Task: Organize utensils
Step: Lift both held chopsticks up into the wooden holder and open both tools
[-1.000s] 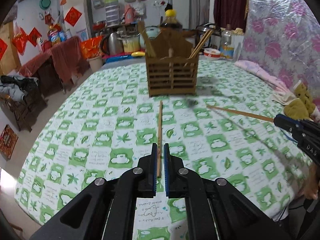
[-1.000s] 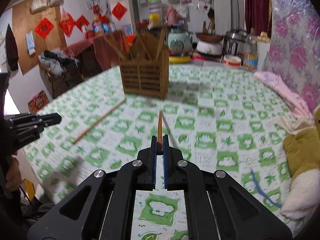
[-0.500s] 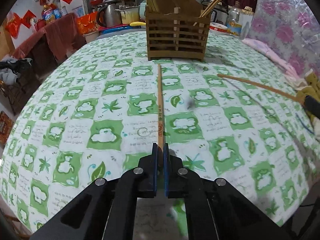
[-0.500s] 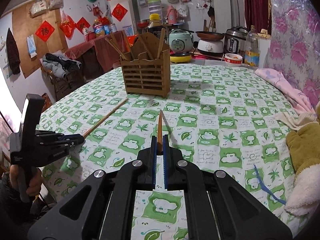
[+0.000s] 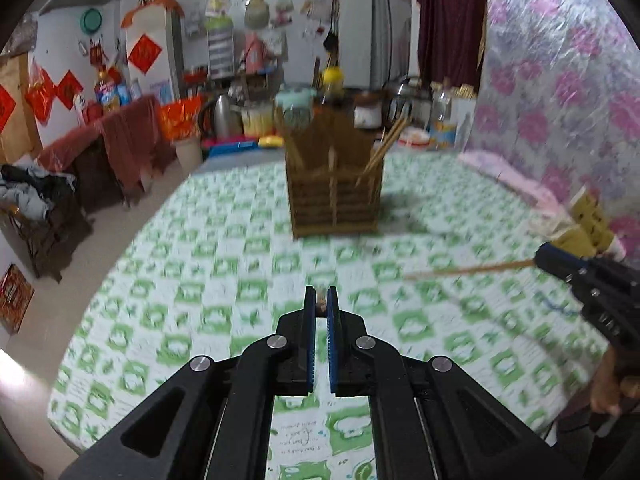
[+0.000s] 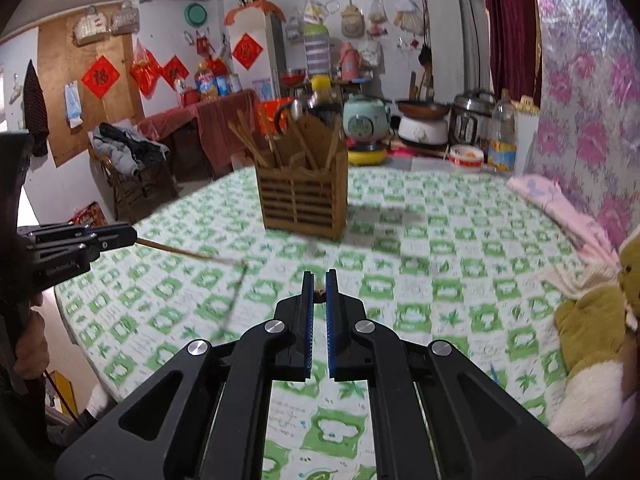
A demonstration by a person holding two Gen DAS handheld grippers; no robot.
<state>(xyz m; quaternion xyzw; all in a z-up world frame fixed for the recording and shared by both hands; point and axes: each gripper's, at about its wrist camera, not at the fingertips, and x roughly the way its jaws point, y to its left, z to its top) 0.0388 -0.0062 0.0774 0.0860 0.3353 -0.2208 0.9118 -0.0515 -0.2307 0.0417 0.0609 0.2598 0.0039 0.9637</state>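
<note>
Both chopsticks have come up off the green-checked tablecloth (image 6: 440, 292) since a second ago, when the left one lay flat on it pointing at the holder; each now pokes end-on from its gripper. Left gripper (image 5: 320, 300) is clenched on the left chopstick (image 5: 321, 303), whose shaft shows from the right wrist view as a thin brown rod (image 6: 180, 251) sticking out over the cloth. Right gripper (image 6: 319, 285) is likewise clamped on the right chopstick (image 6: 319, 291), seen from the left wrist view as a long rod (image 5: 472, 269) held level above the table. Ahead stands the wooden slatted holder (image 6: 302, 204), upright on the cloth and well apart from both grippers. It is divided into compartments; several chopsticks (image 6: 256, 146) already lean in the left side and others (image 6: 332, 148) in the right, all tips-up and splayed. To finish well, I judge each rod should be tipped toward vertical above an open compartment, lowered past the rim clear of the leaning sticks, and let go only once its lower end is inside, one hand at a time so the shafts do not cross.
</note>
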